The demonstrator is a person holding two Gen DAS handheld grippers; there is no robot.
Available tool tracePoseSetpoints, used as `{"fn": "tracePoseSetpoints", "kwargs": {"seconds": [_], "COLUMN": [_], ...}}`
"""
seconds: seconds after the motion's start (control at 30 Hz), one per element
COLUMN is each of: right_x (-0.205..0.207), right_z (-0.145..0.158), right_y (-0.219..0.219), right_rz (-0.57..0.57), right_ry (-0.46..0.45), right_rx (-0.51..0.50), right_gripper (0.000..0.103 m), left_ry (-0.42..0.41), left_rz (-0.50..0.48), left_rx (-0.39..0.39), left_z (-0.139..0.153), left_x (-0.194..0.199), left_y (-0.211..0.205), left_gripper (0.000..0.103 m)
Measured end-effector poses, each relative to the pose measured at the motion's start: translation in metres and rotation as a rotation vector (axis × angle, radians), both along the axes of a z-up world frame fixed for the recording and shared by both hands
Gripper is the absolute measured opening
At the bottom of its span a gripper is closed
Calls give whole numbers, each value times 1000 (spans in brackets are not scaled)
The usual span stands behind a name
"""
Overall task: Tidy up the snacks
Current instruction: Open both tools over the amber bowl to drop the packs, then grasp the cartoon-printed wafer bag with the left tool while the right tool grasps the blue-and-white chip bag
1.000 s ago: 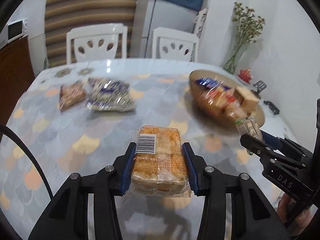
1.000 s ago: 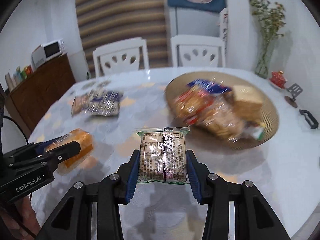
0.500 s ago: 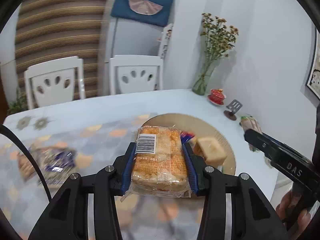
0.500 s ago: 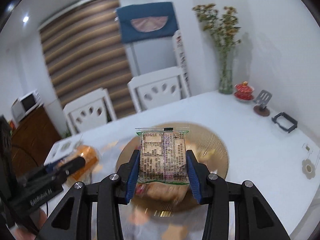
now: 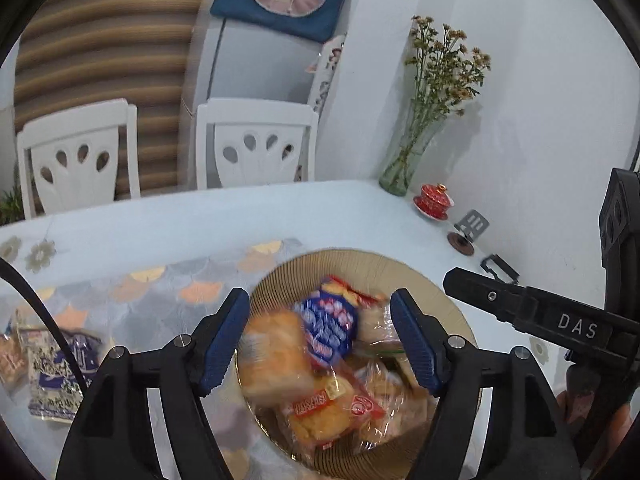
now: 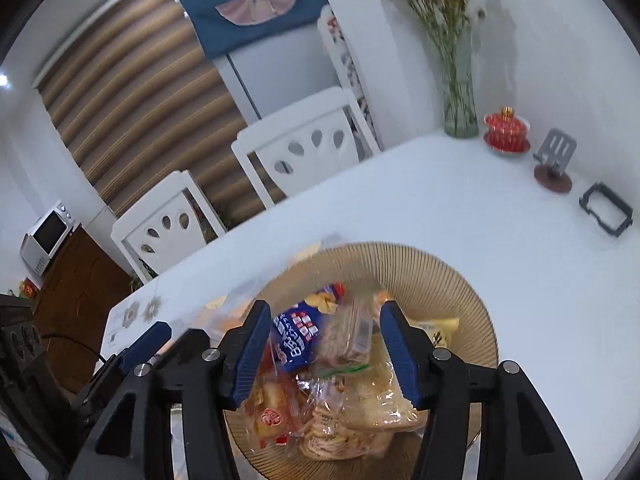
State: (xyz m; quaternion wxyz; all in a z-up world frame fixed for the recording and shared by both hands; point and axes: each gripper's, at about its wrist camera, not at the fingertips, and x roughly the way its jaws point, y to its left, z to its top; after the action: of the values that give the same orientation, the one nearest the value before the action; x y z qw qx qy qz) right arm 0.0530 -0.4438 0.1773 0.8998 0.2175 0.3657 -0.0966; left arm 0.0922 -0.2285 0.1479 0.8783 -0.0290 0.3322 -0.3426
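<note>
Snacks lie heaped in the round tray, which stands on the worktop below both grippers. In the left wrist view a blurred orange pack sits between the blue pads of the left gripper, but the pads do not press on it; its jaws are opening, so the pack looks released and is probably dropping onto the heap. The right gripper is in the same condition: its jaws are opening, and a blurred clear pack is between them without contact, just above the blue pack.

The step in hand seems to be the drop of two packs into the tray. The next move probably calls for lifting both grippers away and going to the snacks that remain outside.

Only the left wrist view shows these: a blue-and-white pack on the patterned cloth at 9 o'clock from the tray. It also shows the right gripper's body at 3 o'clock. Only the right wrist view shows the microwave on the cabinet at 9 o'clock, and the grey frame at 2 o'clock from the tray.
</note>
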Motion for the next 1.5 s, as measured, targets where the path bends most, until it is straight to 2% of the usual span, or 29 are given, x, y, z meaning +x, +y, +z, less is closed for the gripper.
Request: {"fn": "tracePoseSetpoints", "kwargs": {"seconds": [0.3, 0.4, 0.57, 0.7, 0.83, 0.93, 1.0, 1.07, 1.2, 1.3, 1.5], "right_x": [-24, -31, -44, -54, -58, -59, -59, -56, -55, -55, -57], "right_z": [-2, 3, 4, -22, -73, -106, -121, -135, -152, -152, -152], "right_y": [33, 54, 108, 155, 196, 217, 224, 225, 223, 226, 236], "right_rz": [72, 144, 279, 388, 469, 488, 504, 515, 494, 494, 499], "right_ry": [0, -17, -16, 16, 79, 93, 88, 93, 89, 82, 90], "right_rx": [-2, 33, -5, -29, -30, -79, -91, -59, -56, -65, -126], "right_gripper": [55, 55, 56, 56, 56, 56, 56, 56, 56, 56, 57], "left_ry": [34, 13, 13, 17, 98, 162, 194, 186, 193, 190, 164], "left_rz": [50, 101, 210, 327, 448, 534, 564, 602, 613, 612, 621], "left_rx": [9, 10, 36, 48, 78, 120, 120, 154, 141, 182, 198], "left_z": [-1, 10, 14, -6, -54, -96, -115, -124, -129, -131, -129], "left_x": [-26, -43, -65, -86, -100, -105, -106, -107, -103, -102, -106], "left_y": [54, 86, 140, 188, 230, 256, 267, 273, 277, 271, 268], "left_gripper": [72, 72, 72, 72, 72, 72, 72, 72, 72, 72, 72]}}
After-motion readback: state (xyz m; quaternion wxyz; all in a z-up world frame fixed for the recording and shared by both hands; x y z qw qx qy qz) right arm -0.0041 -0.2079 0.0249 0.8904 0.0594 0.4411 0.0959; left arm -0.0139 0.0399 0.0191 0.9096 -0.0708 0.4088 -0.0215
